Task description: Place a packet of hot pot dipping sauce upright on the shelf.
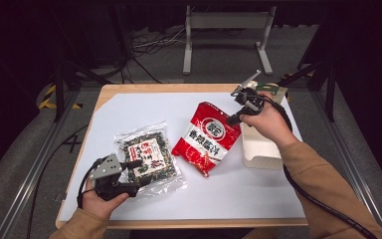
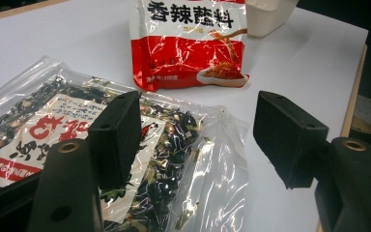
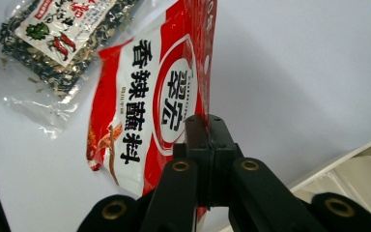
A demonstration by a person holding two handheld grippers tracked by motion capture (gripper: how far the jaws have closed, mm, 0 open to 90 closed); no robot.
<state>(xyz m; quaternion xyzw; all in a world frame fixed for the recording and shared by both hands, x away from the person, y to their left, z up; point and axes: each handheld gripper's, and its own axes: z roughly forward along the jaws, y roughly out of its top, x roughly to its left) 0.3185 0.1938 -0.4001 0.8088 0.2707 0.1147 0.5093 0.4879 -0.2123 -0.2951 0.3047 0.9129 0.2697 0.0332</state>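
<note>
A red and white seasoning packet (image 1: 206,137) (image 3: 140,106) lies slanted at the table's middle, its top corner raised. My right gripper (image 1: 234,118) (image 3: 207,128) is shut on that top edge, jaws pressed together on the foil. A clear bag of dark dried spices (image 1: 146,154) (image 2: 159,179) with a red and white label lies flat at the front left. My left gripper (image 1: 135,175) (image 2: 198,140) stands open low over the bag's near corner. One jaw is above the label and the other is over bare table; neither pad presses on the bag.
A white lidded container (image 1: 261,147) (image 3: 357,179) (image 2: 265,19) sits on the right side of the table, just behind the right hand. The white table sheet (image 1: 129,107) ends in a wooden rim. Metal stands and cables are on the floor beyond.
</note>
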